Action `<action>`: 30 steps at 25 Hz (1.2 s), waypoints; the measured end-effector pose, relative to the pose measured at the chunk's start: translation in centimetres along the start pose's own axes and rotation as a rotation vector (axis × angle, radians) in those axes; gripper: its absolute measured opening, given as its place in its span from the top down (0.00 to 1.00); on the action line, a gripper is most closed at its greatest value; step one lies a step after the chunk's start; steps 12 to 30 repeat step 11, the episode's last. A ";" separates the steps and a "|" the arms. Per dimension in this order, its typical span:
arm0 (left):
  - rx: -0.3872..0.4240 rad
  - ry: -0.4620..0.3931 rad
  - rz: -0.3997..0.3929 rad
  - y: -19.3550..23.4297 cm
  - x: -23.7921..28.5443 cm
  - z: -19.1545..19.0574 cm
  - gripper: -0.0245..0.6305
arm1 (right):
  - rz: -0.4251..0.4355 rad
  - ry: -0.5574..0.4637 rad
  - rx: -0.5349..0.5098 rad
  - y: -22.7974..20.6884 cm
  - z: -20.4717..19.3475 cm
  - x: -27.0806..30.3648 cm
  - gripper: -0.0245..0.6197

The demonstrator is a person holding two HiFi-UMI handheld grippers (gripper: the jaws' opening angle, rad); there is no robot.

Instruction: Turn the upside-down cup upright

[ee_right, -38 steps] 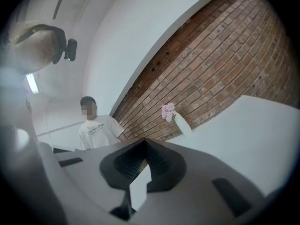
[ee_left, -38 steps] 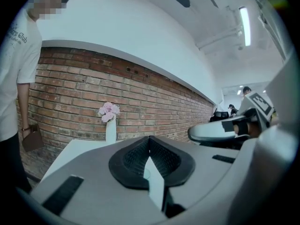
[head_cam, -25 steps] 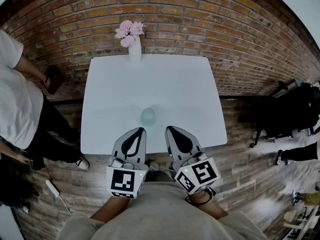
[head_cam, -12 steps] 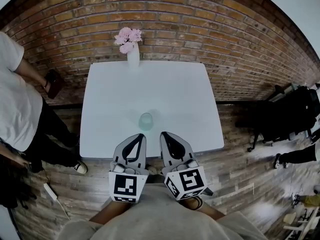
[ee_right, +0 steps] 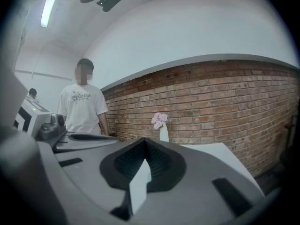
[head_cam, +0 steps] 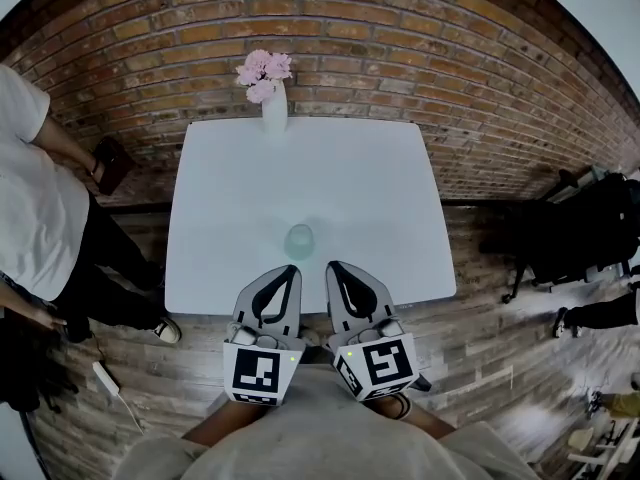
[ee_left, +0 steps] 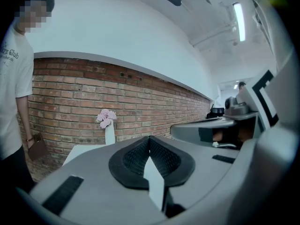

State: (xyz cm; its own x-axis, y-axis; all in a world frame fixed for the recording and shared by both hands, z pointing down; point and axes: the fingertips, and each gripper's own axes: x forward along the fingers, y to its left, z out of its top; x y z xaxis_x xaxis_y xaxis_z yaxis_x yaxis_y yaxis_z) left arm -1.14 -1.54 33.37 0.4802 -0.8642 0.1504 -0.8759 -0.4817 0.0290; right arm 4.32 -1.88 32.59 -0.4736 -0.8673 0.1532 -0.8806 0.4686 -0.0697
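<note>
A pale green see-through cup (head_cam: pixel 298 239) stands mouth-down on the white table (head_cam: pixel 230 198), near its front edge and about midway across. My left gripper (head_cam: pixel 289 269) is shut and empty, its tip just short of the cup at the table's near edge. Beside it my right gripper (head_cam: pixel 335 266) is shut and empty too, slightly right of the cup. In both gripper views the jaws meet tip to tip, left (ee_left: pixel 149 138) and right (ee_right: pixel 144 139), and they hide the cup.
A white vase of pink flowers (head_cam: pixel 270 96) stands at the table's far edge against the brick wall (head_cam: pixel 400 38). A person in a white shirt (head_cam: pixel 30 208) stands left of the table. Dark bags (head_cam: pixel 580 228) lie on the wooden floor at right.
Both grippers stay side by side at the table's near edge, still shut. The right gripper has rolled slightly. The head view has shifted a little.
</note>
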 end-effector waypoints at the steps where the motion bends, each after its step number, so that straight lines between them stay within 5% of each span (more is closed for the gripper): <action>1: 0.003 0.002 -0.002 0.0 0.0 -0.1 0.95 | 0.004 0.002 0.001 0.0 0.0 0.0 0.95; 30: -0.005 0.009 0.000 0.4 -0.2 -0.5 0.95 | 0.027 0.013 -0.002 0.8 -0.4 0.4 0.95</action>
